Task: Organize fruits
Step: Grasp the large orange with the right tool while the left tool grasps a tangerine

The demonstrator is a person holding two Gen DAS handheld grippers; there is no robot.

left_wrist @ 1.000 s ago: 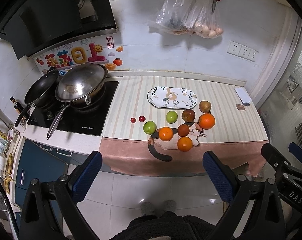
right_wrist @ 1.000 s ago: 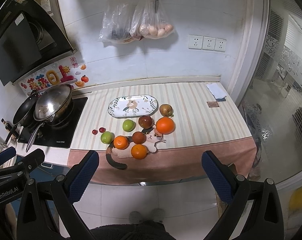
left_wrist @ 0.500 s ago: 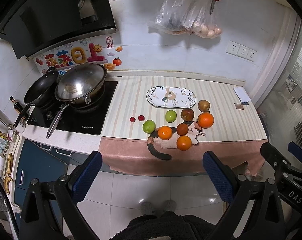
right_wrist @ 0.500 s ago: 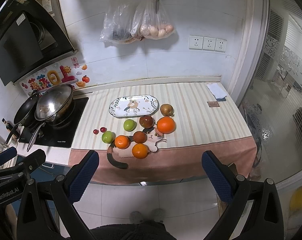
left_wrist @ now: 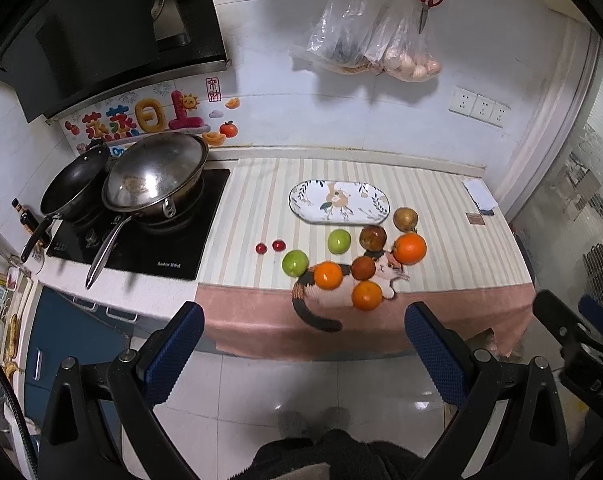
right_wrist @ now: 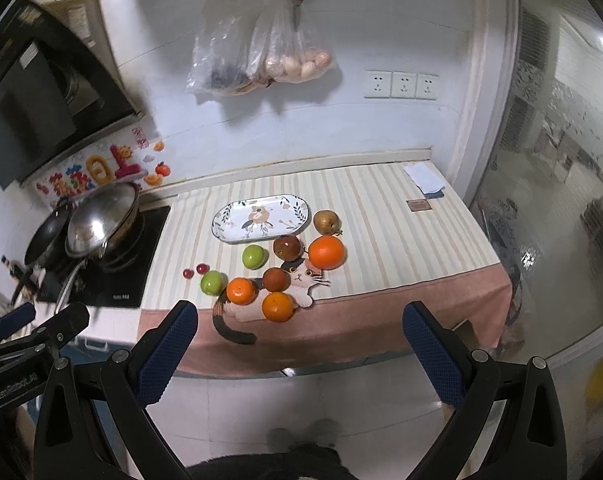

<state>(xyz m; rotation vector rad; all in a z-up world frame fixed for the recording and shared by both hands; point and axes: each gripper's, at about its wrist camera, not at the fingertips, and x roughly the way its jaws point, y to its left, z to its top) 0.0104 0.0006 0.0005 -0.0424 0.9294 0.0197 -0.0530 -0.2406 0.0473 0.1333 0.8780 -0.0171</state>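
My left tongs (left_wrist: 303, 334) and right tongs (right_wrist: 299, 330) are both spread wide and pinch nothing, low in each frame, well short of the surface (left_wrist: 441, 208). The fruits (left_wrist: 363, 268) cluster mid-frame on the striped cloth, just below the empty oval plate (left_wrist: 338, 202); two cherry tomatoes (left_wrist: 269, 246) lie to their left.

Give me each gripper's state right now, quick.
Left gripper: open, holding nothing, short of the counter.
Right gripper: open, holding nothing, also short of the counter.
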